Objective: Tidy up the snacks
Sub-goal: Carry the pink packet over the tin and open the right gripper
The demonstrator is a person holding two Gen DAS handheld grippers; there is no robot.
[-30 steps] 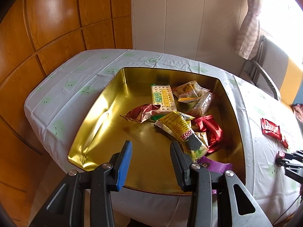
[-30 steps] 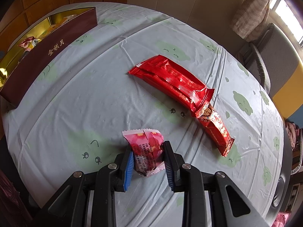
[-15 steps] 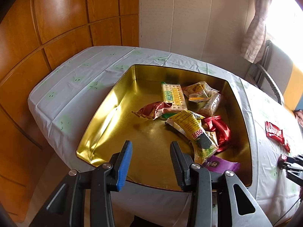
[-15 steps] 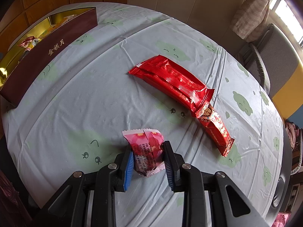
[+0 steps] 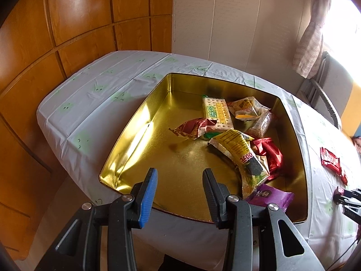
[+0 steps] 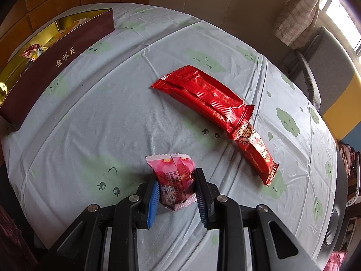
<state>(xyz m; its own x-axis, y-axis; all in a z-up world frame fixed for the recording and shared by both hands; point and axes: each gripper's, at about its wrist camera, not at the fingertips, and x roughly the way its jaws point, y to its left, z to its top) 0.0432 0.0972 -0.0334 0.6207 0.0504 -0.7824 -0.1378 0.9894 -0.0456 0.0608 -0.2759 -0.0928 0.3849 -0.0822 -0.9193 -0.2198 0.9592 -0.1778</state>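
Observation:
A gold-lined tin (image 5: 140, 131) holds several snack packets, among them a cracker pack (image 5: 216, 111), a yellow packet (image 5: 239, 149) and a purple one (image 5: 268, 195). My left gripper (image 5: 179, 177) hangs open over the tin's near edge with nothing between its fingers. In the right wrist view my right gripper (image 6: 174, 180) is shut on a pink snack packet (image 6: 174, 176) just above the tablecloth. A large red packet (image 6: 203, 97) and a smaller red bar (image 6: 257, 153) lie on the cloth beyond it. The tin (image 6: 52, 65) shows its brown side at far left.
The table wears a pale cloth (image 6: 112, 113) with green cloud faces. Wooden wall panels (image 5: 67, 33) stand behind the tin. A grey chair (image 6: 325, 72) and a curtain (image 5: 309, 45) are at the right. My right gripper's tip (image 5: 347, 197) shows at the left view's right edge.
The left gripper has drawn back a little from the tin, which now sits further off and to the right in its view. The right gripper and pink packet have not moved.

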